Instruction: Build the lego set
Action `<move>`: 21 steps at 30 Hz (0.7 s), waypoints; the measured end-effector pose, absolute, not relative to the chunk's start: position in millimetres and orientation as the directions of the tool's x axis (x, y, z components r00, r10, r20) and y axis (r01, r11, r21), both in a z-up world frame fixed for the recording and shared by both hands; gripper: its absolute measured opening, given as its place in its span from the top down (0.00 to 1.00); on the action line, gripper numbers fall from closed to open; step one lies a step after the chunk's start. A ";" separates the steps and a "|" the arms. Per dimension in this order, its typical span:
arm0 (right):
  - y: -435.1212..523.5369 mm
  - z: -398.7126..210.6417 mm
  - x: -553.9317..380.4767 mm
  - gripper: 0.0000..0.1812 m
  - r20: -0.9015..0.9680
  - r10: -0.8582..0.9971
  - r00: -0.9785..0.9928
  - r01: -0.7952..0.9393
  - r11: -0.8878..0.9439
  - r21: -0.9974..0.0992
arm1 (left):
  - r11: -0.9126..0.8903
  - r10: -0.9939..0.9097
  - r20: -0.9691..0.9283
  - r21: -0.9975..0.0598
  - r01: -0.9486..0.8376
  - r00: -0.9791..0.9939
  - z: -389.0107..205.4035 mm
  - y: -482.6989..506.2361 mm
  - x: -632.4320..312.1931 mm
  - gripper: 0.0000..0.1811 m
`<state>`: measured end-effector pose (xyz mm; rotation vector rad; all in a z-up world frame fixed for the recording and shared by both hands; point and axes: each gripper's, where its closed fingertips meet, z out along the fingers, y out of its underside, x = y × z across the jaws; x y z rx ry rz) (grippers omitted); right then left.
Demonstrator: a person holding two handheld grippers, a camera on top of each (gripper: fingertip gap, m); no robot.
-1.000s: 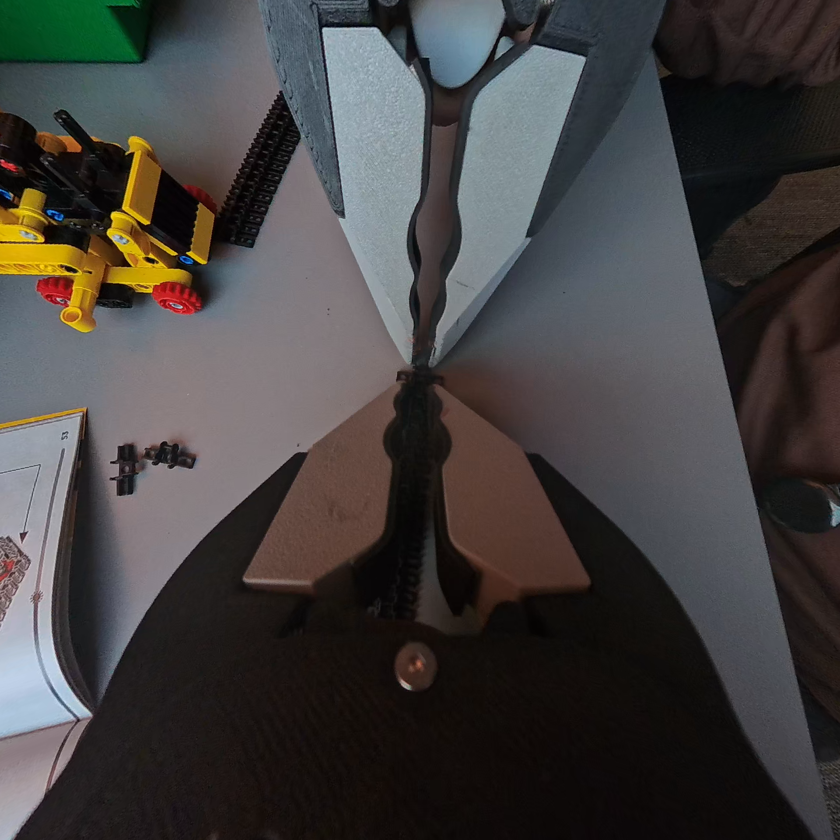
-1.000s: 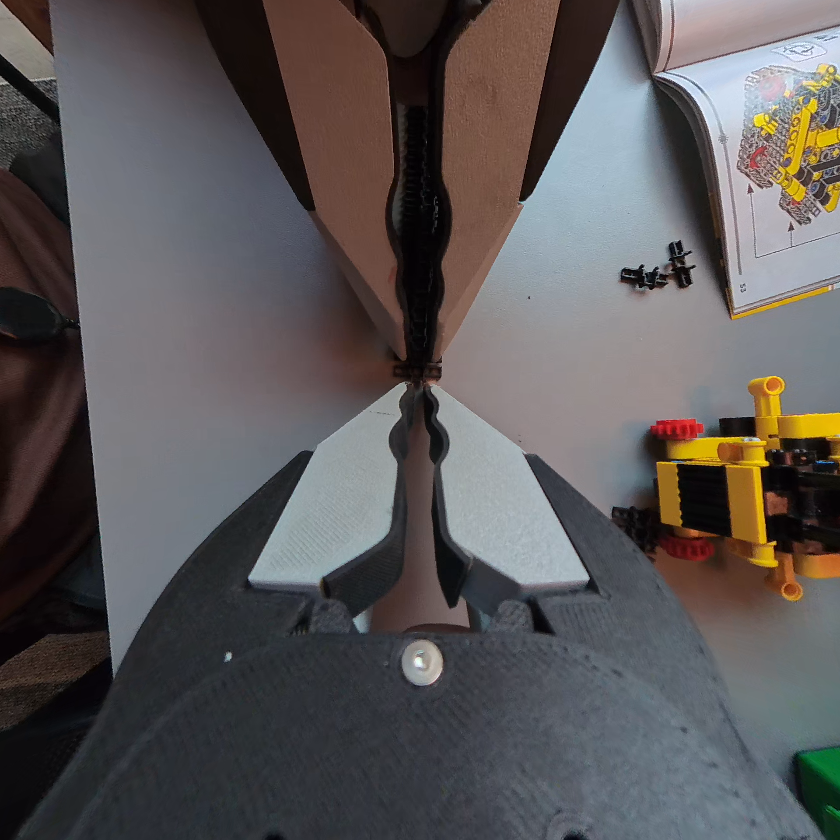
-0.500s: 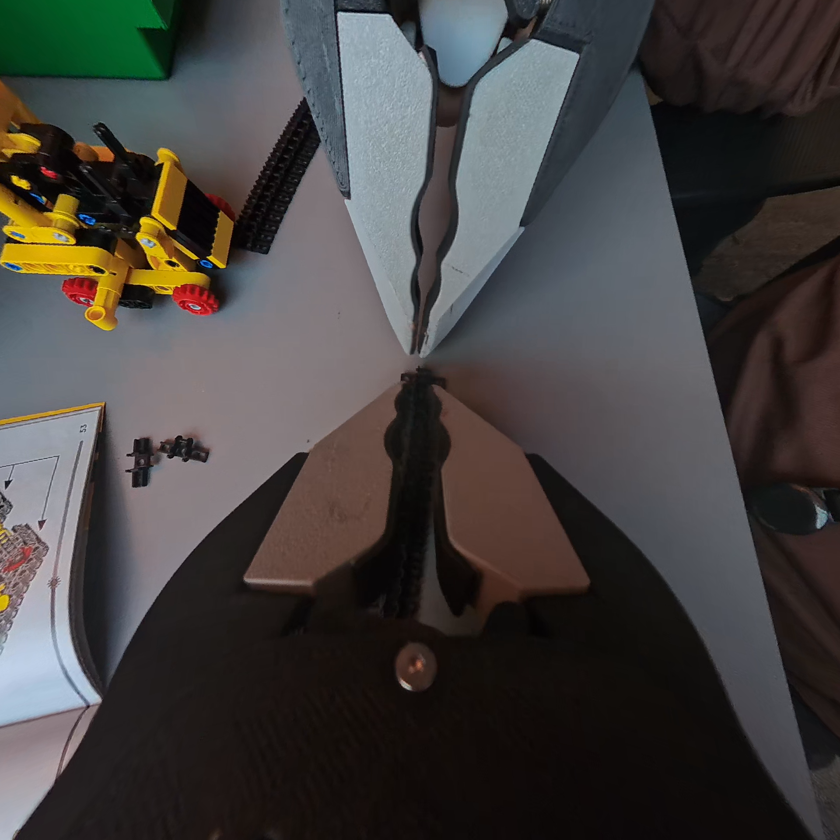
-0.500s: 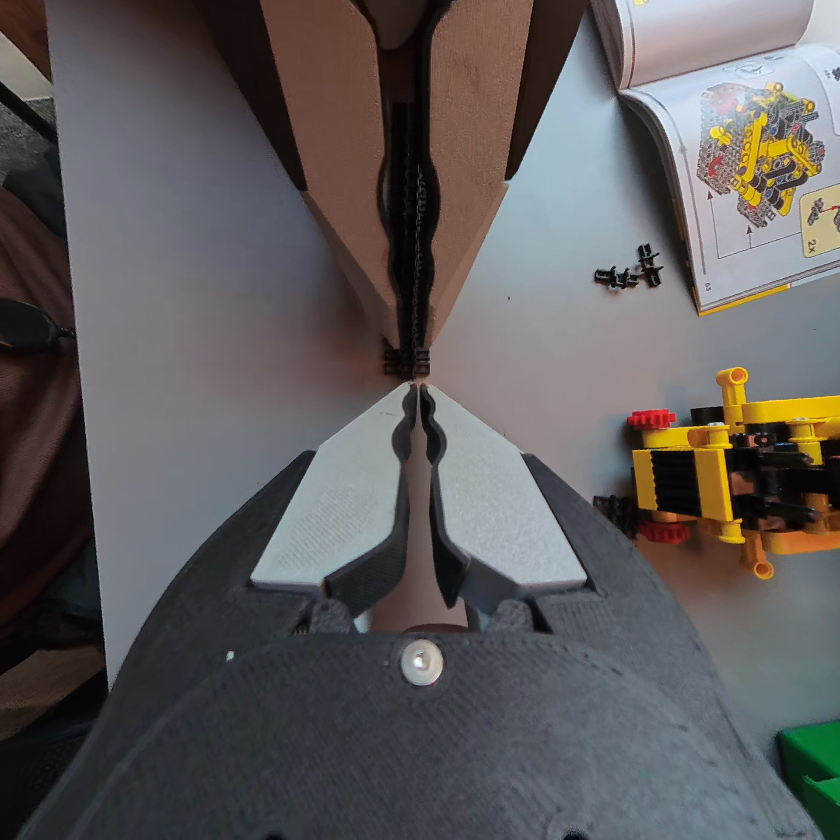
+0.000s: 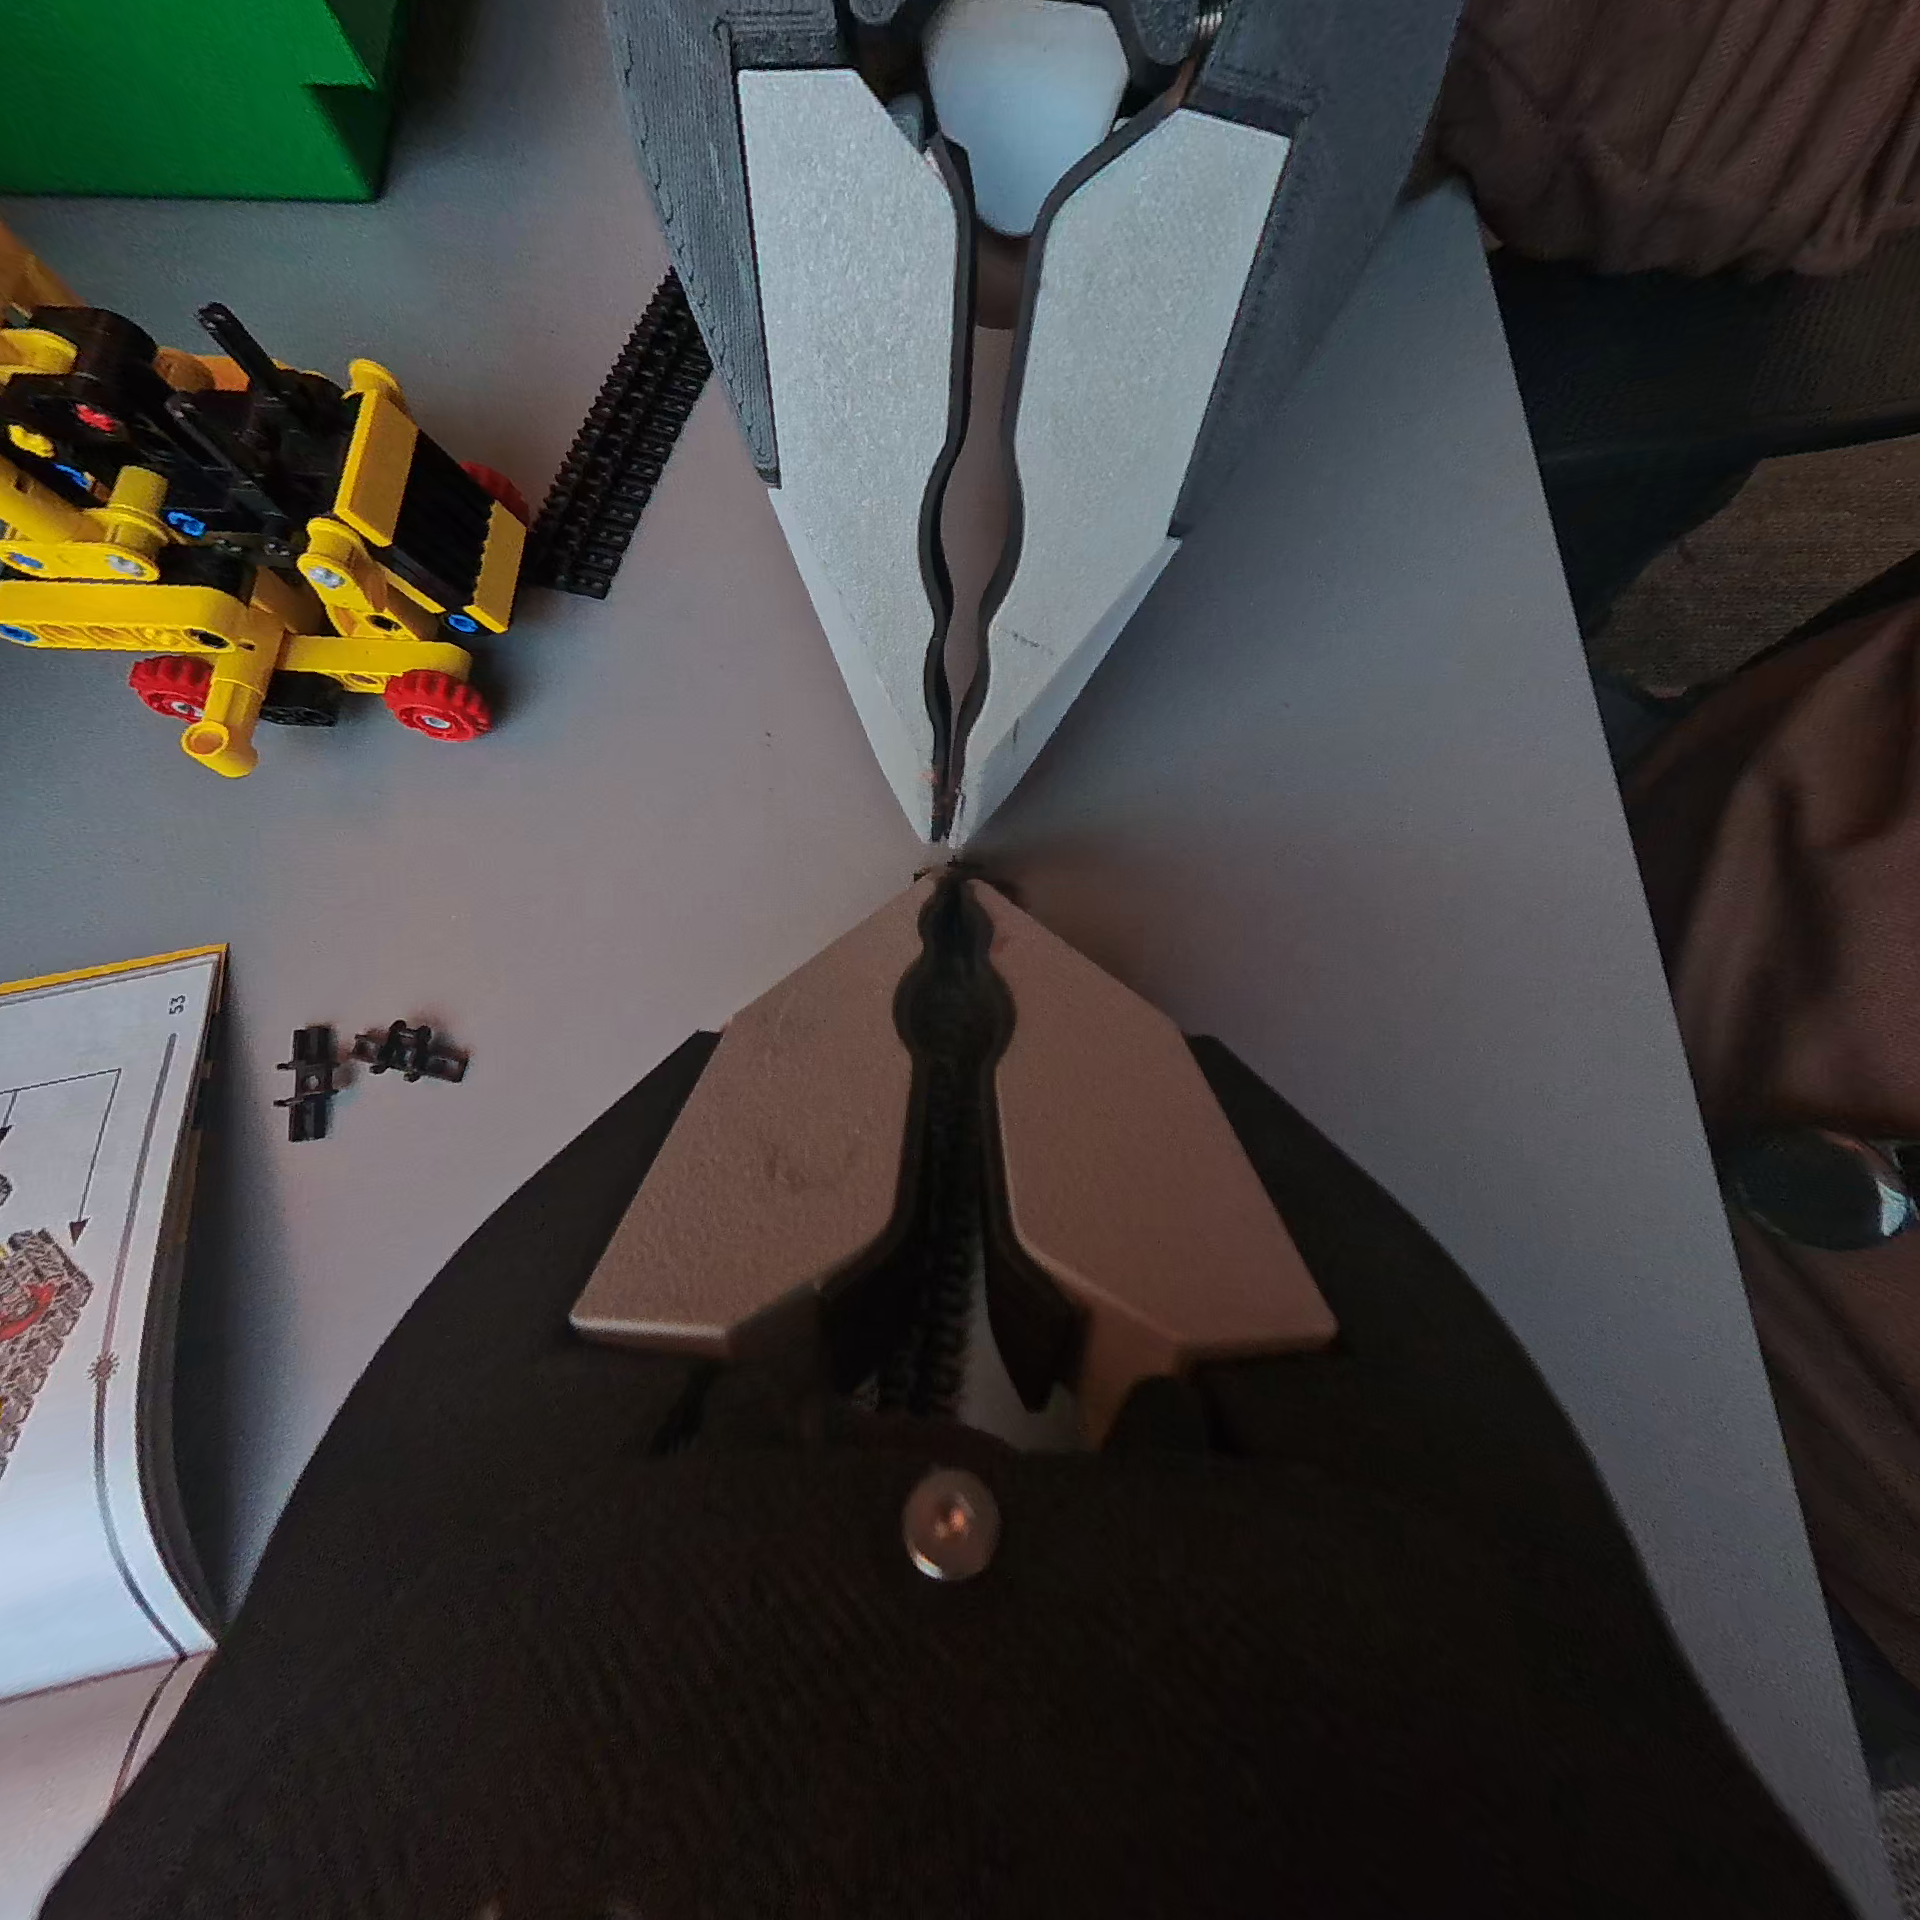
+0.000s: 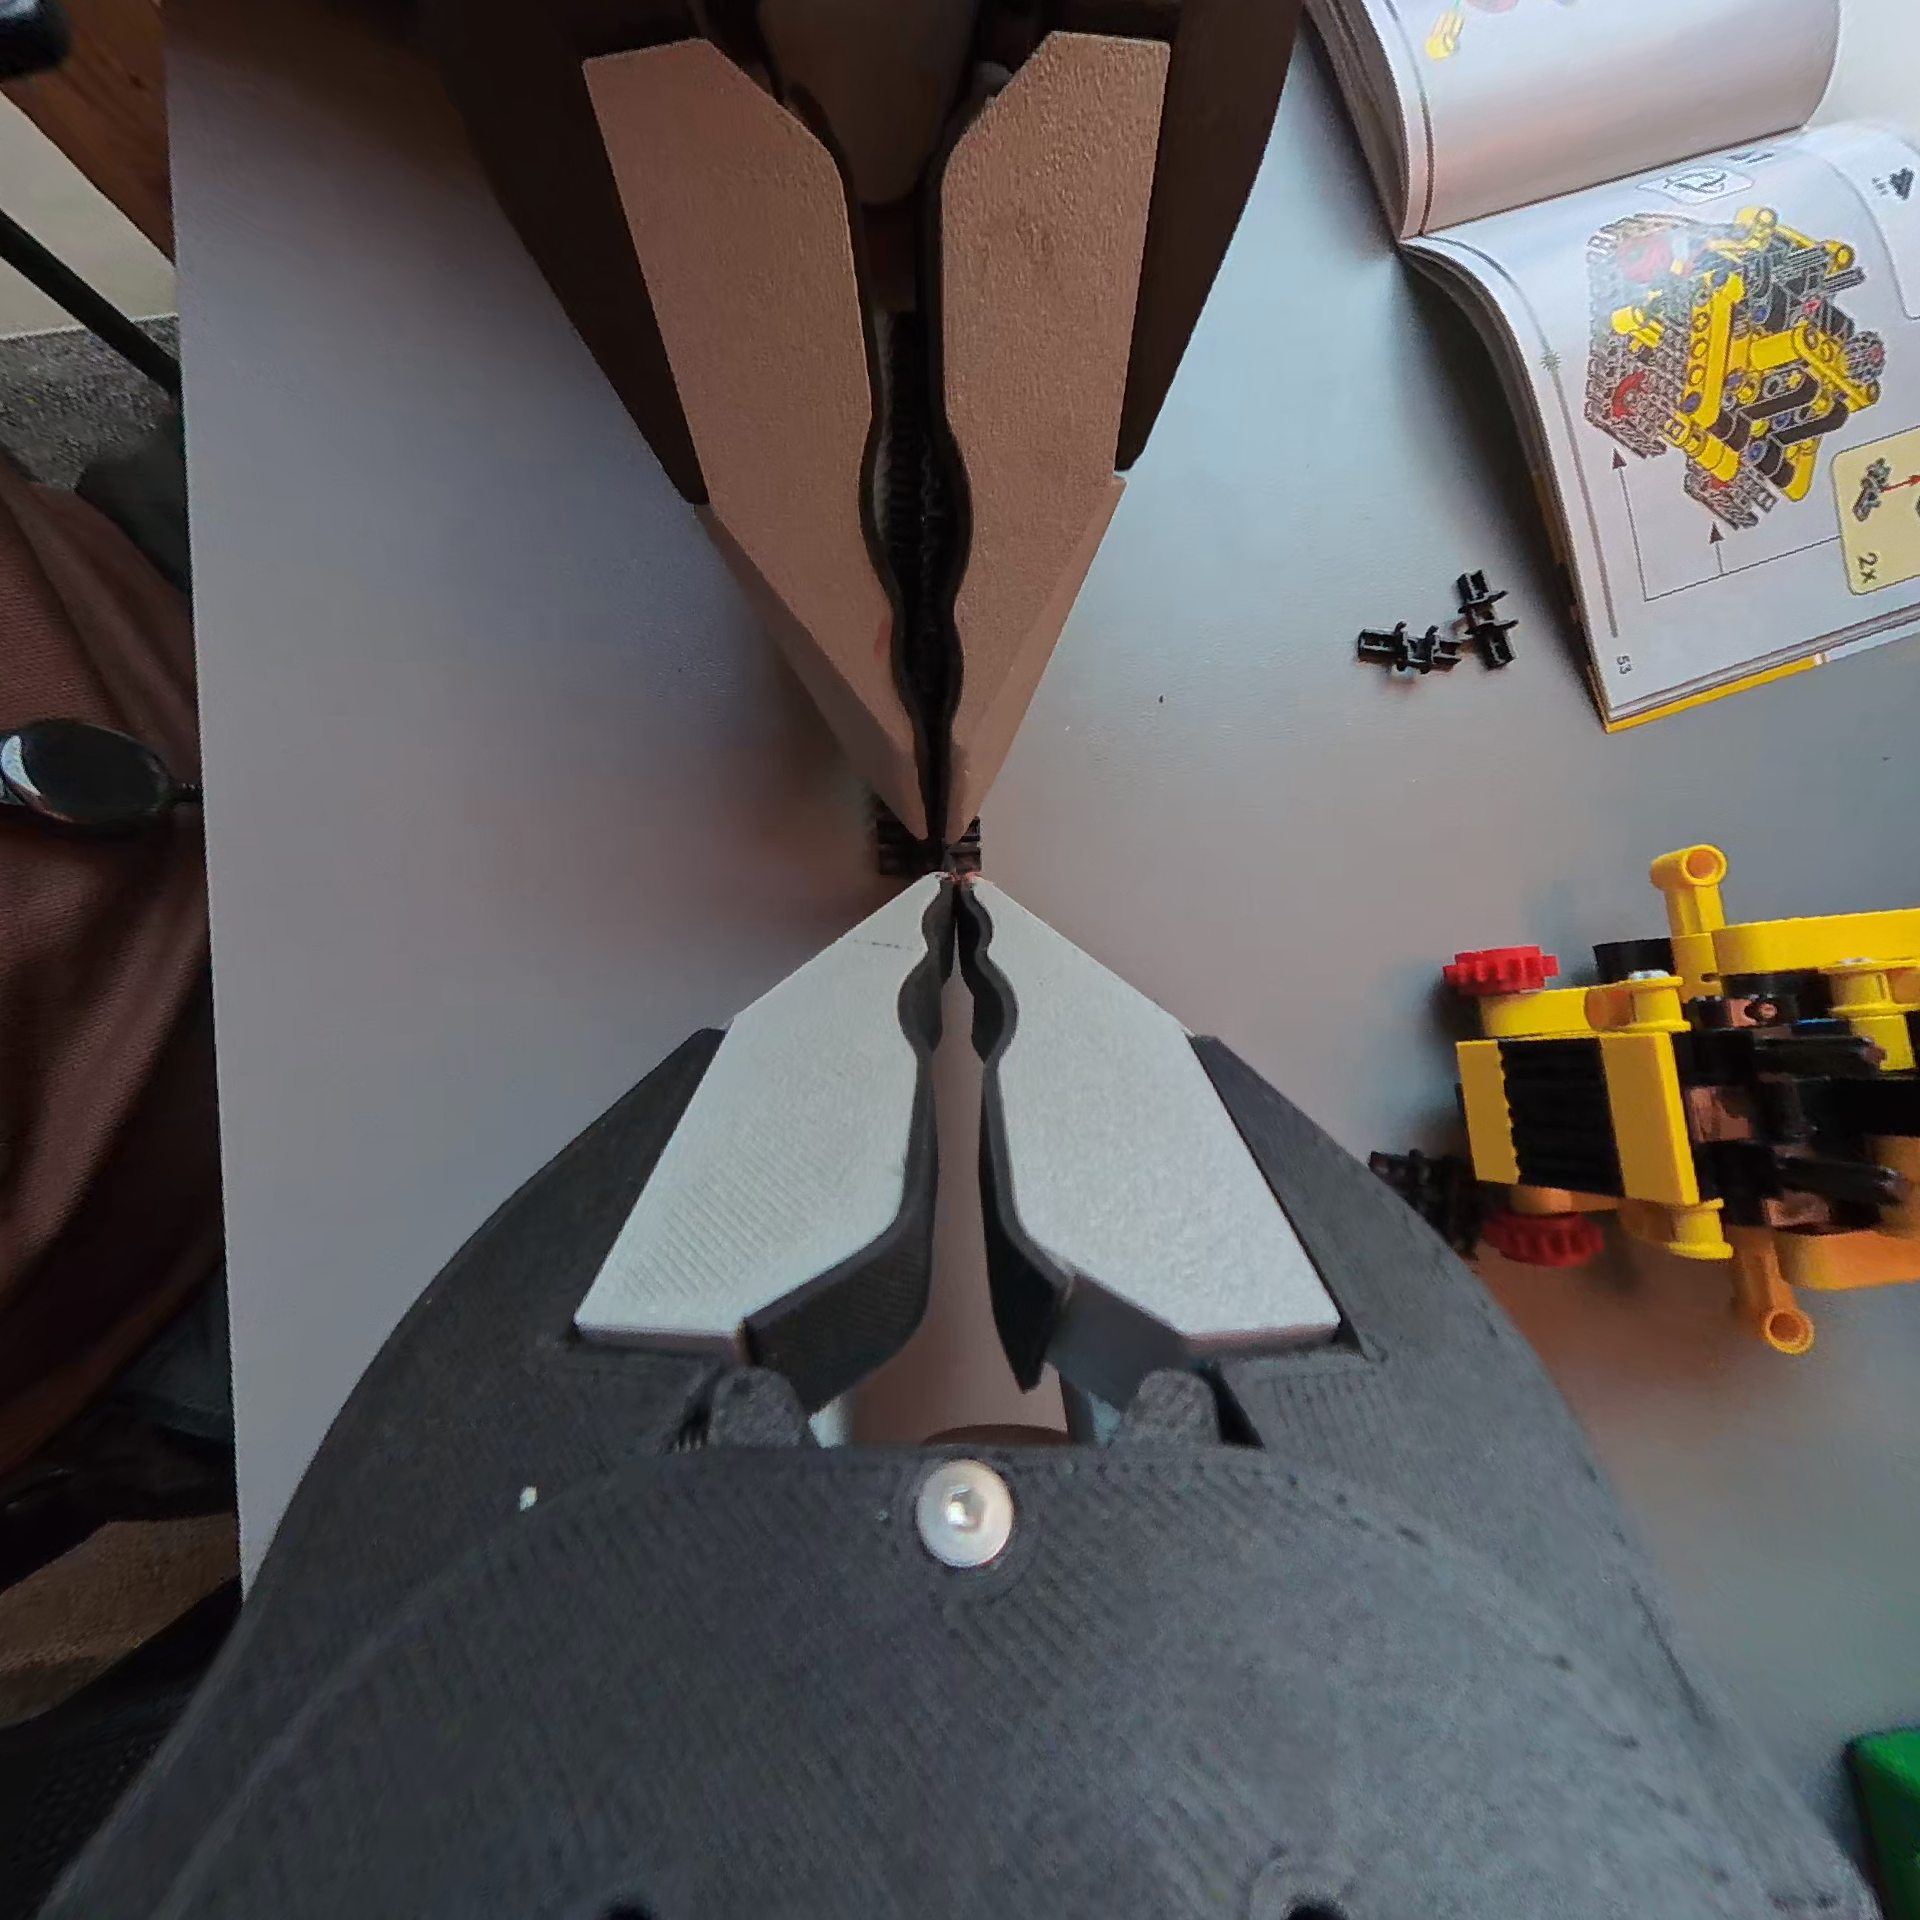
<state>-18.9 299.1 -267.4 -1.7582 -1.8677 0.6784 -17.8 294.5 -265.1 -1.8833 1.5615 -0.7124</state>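
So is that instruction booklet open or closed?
Open: the instruction booklet lies spread on the table, a printed page of the yellow model facing up.

A desk-like workspace in an office or a room of a home is suggested, though which of the two cannot be told; a plain grey counter (image 5: 1299, 935) is seen with a straight edge; carpeted floor (image 5: 1714, 603) is seen past that edge at 3 o'clock in the left wrist view; an open instruction booklet (image 6: 1621, 312) lies at 1 o'clock in the right wrist view; a half-built yellow toy vehicle (image 5: 260, 540) stands at 10 o'clock in the left wrist view, with a green box (image 5: 187, 94) at 11 o'clock.
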 end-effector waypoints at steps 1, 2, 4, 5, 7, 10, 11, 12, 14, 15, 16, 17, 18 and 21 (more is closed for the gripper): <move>299.9 -268.0 -18.4 1.00 0.014 0.998 -0.054 0.760 0.050 -0.647 | -0.142 -0.985 0.033 -0.727 -0.672 0.172 -264.9 295.1 -17.9 1.00; 300.6 -268.5 -18.2 1.00 0.017 0.998 -0.054 0.761 0.052 -0.646 | -0.142 -0.984 0.033 -0.727 -0.672 0.173 -265.1 295.5 -17.9 1.00; 300.9 -268.9 -18.2 1.00 0.014 0.998 -0.053 0.760 0.050 -0.648 | -0.145 -0.984 0.037 -0.725 -0.674 0.172 -265.9 295.4 -17.8 1.00; 300.9 -268.9 -18.1 1.00 0.013 0.998 -0.053 0.760 0.049 -0.649 | -0.145 -0.984 0.036 -0.723 -0.675 0.173 -266.4 295.6 -17.7 1.00; 300.6 -269.6 -18.1 1.00 0.013 0.998 -0.056 0.760 0.051 -0.647 | -0.144 -0.985 0.037 -0.720 -0.679 0.170 -267.4 295.2 -17.2 1.00; 300.2 -270.1 -18.0 1.00 0.014 0.998 -0.059 0.761 0.054 -0.646 | -0.140 -0.985 0.034 -0.716 -0.684 0.167 -268.6 294.7 -16.6 1.00; 300.1 -270.2 -18.0 1.00 0.012 0.998 -0.059 0.761 0.053 -0.646 | -0.139 -0.985 0.032 -0.714 -0.687 0.167 -269.1 294.9 -16.7 1.00; 300.0 -270.2 -18.1 1.00 0.012 0.998 -0.059 0.761 0.053 -0.646 | -0.139 -0.986 0.032 -0.714 -0.687 0.166 -269.0 294.8 -16.5 1.00; 299.2 -270.7 -18.1 1.00 0.010 0.998 -0.063 0.763 0.055 -0.644 | -0.136 -0.986 0.029 -0.712 -0.689 0.165 -269.1 294.8 -16.6 1.00; 298.8 -271.1 -18.0 1.00 0.011 0.998 -0.065 0.765 0.057 -0.642 | -0.134 -0.986 0.026 -0.711 -0.690 0.164 -269.1 294.7 -16.7 1.00; 298.7 -271.3 -18.0 1.00 0.013 0.998 -0.066 0.766 0.059 -0.641 | -0.131 -0.986 0.023 -0.711 -0.691 0.163 -269.1 294.6 -16.8 1.00; 298.0 -271.5 -18.3 1.00 0.011 0.998 -0.068 0.766 0.060 -0.641 | -0.128 -0.987 0.020 -0.709 -0.693 0.162 -269.2 294.5 -16.8 1.00; 297.4 -271.9 -18.5 1.00 0.009 0.998 -0.070 0.766 0.059 -0.640 | -0.122 -0.987 0.014 -0.707 -0.697 0.159 -269.3 294.3 -16.7 1.00; 296.6 -272.5 -19.6 1.00 0.009 0.997 -0.073 0.766 0.062 -0.639 | -0.093 -0.989 -0.018 -0.694 -0.714 0.146 -269.6 293.5 -16.4 1.00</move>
